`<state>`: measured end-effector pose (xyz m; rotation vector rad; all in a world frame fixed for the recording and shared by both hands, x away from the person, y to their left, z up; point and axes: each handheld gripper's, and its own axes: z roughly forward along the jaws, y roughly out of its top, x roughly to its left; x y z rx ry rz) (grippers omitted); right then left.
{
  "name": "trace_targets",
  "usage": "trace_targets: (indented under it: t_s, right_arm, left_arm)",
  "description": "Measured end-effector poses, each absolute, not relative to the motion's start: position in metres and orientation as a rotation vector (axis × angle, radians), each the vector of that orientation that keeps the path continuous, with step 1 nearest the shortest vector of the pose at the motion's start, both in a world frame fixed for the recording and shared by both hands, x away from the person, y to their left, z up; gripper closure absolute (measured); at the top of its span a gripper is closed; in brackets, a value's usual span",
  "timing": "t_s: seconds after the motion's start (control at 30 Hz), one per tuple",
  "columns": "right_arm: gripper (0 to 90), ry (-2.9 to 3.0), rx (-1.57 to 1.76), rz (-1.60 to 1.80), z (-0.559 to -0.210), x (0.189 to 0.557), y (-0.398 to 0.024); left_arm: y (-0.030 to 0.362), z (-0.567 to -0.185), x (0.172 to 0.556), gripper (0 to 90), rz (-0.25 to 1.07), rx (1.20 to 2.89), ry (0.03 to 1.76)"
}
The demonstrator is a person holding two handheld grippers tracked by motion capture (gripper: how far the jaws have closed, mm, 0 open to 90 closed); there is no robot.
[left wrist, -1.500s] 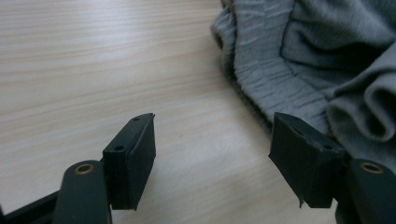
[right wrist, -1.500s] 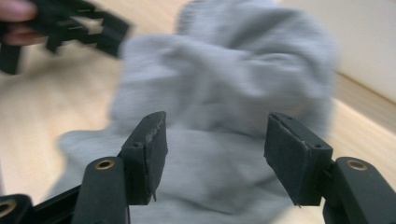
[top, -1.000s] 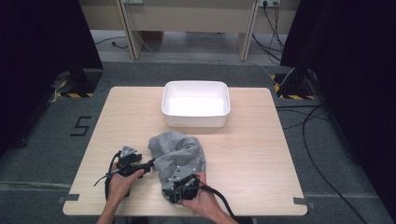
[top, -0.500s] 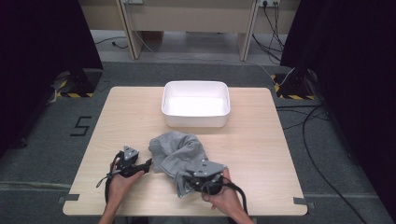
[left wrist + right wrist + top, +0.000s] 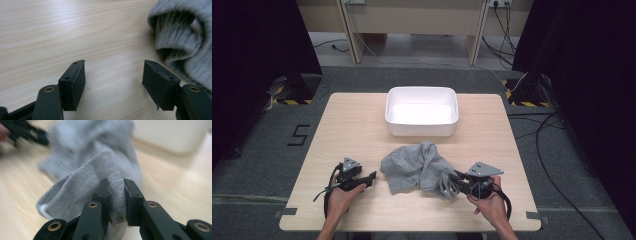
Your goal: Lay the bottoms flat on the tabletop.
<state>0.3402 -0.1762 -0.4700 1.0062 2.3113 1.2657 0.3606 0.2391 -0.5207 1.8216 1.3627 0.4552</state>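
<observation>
Dim room, dark curtains at either side, grey floor strung with cables. Centre stage, a pale wooden tabletop. At its far middle, a white rectangular tub, nothing inside as far as can be told.

Near the front edge, between the two hands, a crumpled grey knit garment, ribbed cuff or hem turned up toward the left gripper view. Well apart from the tub, not yet lifted clear of the wood.

At the garment's right end, right gripper: fingers clamped on a fold of the grey cloth, fabric pinched tight between the pads. Changed since a second ago: then down at the garment's near edge and still wide; now closed on the fold and swung out to the right, with the cloth drawn along and stretched that way.

At the garment's left, left gripper: fingers spread wide over bare wood, nothing between them, cloth just beside the one pad but not touched. Same spot as a second ago.

Likely meaning: one corner secured, spreading begun; probably a second grip by the free hand needed next before any folding or a lift toward the tub.
</observation>
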Motion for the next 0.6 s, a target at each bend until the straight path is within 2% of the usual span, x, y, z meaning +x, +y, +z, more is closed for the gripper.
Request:
trace_targets:
  t_s: [0.1, 0.27, 0.3, 0.33, 0.37, 0.4, 0.43, 0.6]
  right_arm:
    - [78.1, 2.354, 1.022, 1.171, -0.484, 0.344, -0.182]
    - [75.9, 2.395, 1.02, 1.105, -0.488, 0.349, -0.183]
    - [70.6, 2.382, 1.054, 1.107, -0.486, 0.35, -0.186]
    - [70.6, 2.382, 1.054, 1.107, -0.486, 0.35, -0.186]
    - [61.2, 2.37, 1.075, 1.126, -0.477, 0.349, -0.19]
    - [61.2, 2.37, 1.075, 1.126, -0.477, 0.349, -0.19]
    - [55.5, 2.347, 1.055, 1.142, -0.462, 0.345, -0.192]
    - [45.0, 2.298, 1.002, 1.205, -0.427, 0.333, -0.181]
  left_arm:
    - [0.235, -0.52, 0.359, 34.0, 0.444, 1.826, 1.35]
    - [0.227, -0.514, 0.354, 33.9, 0.428, 1.823, 1.31]
    - [0.225, -0.511, 0.352, 33.7, 0.422, 1.83, 1.296]
    - [0.225, -0.511, 0.352, 33.5, 0.422, 1.83, 1.296]
    - [0.223, -0.51, 0.351, 33.4, 0.415, 1.834, 1.287]
    - [0.223, -0.51, 0.351, 33.4, 0.415, 1.834, 1.287]
    - [0.222, -0.509, 0.351, 33.2, 0.409, 1.839, 1.283]
    - [0.223, -0.511, 0.351, 33.2, 0.412, 1.85, 1.295]
